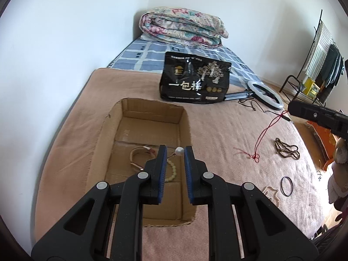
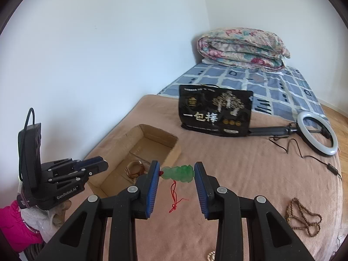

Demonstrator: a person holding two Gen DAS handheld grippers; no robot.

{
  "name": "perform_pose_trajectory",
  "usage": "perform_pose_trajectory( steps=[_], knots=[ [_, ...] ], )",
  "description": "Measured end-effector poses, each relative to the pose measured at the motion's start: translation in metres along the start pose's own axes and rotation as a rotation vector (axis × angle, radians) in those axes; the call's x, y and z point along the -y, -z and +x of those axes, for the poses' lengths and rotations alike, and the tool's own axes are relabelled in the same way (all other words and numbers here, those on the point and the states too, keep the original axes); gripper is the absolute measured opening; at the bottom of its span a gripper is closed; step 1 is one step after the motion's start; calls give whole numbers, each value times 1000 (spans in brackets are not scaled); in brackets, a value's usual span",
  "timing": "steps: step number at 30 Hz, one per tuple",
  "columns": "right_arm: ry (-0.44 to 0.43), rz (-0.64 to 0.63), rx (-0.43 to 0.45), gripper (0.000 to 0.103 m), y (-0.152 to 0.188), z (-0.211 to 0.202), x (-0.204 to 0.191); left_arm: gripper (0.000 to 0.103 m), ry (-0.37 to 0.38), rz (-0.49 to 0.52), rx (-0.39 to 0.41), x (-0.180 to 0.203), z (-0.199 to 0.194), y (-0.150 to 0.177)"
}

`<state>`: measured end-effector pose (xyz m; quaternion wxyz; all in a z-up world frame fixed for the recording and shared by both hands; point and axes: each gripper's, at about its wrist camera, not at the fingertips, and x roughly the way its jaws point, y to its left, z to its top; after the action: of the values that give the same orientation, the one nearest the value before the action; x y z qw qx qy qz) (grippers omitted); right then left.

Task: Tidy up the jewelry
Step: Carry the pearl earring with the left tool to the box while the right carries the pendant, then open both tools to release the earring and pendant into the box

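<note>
Left wrist view: the left gripper pinches a pearl earring above the cardboard box, which holds bracelets. The right gripper clamps a green jade pendant, its red cord dangling over the blanket.

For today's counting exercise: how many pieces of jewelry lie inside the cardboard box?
2: a tan bangle on the left, and a pale bead bracelet right of it, partly behind the left gripper. Others may be hidden there.
</note>
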<state>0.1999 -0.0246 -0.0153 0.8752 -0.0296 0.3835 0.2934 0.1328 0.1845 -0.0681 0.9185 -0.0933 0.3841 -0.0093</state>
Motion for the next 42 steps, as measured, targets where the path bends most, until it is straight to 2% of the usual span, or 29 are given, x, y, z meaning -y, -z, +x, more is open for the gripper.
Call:
perform_pose_trajectory(
  steps=[18, 42],
  knots=[
    [-55, -60, -8, 33, -35, 62, -55, 15, -51, -46, -37, -47, 13, 18],
    [-16, -65, -127, 33, -22, 160, -63, 15, -65, -57, -118, -63, 55, 37]
  ],
)
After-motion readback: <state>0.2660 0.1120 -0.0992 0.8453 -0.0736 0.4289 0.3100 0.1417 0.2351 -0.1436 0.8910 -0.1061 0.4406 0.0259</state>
